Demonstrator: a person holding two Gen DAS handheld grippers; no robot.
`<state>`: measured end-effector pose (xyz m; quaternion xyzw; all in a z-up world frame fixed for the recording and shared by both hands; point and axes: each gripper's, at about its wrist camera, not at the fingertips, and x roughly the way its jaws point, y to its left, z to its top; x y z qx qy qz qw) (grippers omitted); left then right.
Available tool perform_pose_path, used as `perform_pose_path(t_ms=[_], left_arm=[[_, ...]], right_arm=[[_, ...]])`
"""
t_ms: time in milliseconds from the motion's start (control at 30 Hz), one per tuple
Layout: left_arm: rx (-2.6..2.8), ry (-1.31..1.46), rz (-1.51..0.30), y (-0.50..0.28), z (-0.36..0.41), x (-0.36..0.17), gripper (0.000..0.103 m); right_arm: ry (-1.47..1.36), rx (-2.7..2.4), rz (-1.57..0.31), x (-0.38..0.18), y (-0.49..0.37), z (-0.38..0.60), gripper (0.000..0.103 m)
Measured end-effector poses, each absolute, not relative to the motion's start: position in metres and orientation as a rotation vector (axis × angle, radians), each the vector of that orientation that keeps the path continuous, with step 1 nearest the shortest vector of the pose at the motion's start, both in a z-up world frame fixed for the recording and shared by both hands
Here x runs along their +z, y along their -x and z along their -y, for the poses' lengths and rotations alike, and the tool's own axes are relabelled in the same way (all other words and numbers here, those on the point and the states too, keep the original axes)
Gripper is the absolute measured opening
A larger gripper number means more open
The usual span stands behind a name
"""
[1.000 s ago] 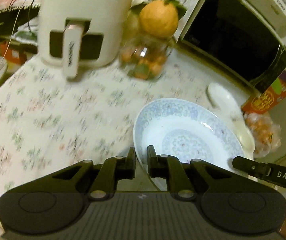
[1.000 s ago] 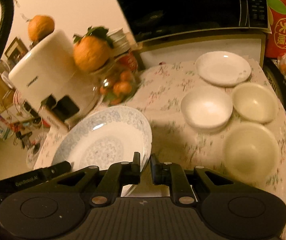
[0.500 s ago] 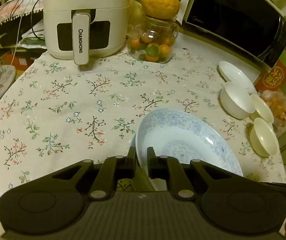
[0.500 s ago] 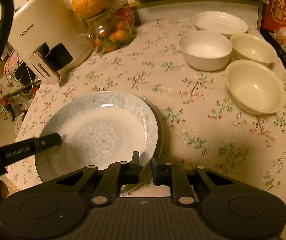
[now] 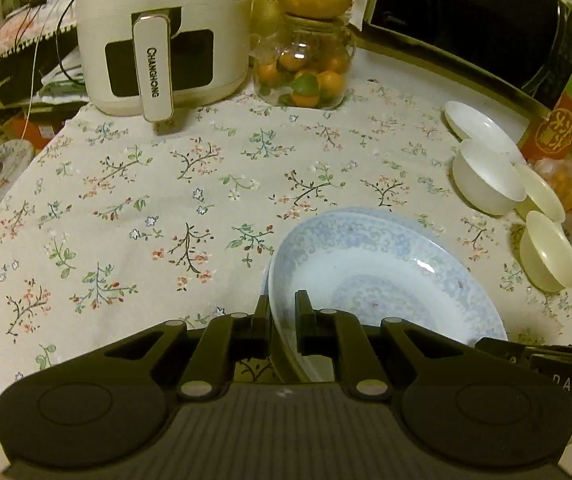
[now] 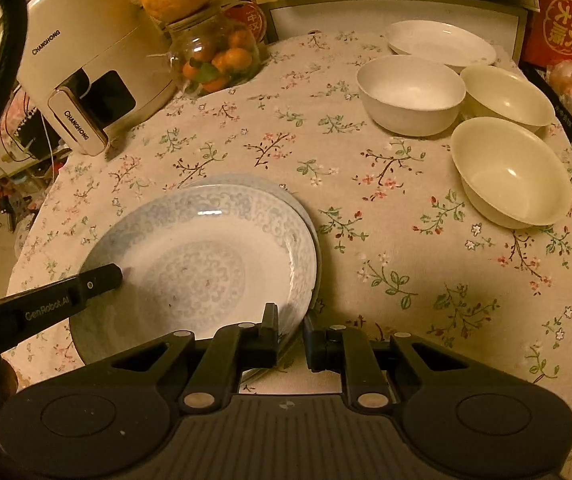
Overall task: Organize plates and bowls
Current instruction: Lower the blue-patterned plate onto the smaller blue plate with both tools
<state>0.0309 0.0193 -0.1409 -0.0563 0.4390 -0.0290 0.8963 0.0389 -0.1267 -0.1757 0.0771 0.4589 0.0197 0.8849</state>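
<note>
We have the blue-patterned plate (image 6: 206, 264) pinched at opposite rims — the left tool (image 5: 282, 322) clenched on its left edge, the right tool (image 6: 289, 330) on its right. It sits almost level on a second plate (image 6: 246, 184) on the tabletop (image 6: 405, 248), well this side of the air fryer (image 6: 82, 60). Being round, it has no long axis; neither tool is nearer.
</note>
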Motion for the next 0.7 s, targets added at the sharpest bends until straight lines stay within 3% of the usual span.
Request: perform_pose_path(t_ms=[700], left_arm=[[-0.023,-0.109,-0.807,-0.022,0.004,-0.150,0.013]], right_arm=[[-0.096,-0.035,-0.958,-0.181,-0.045,0.112,0.015]])
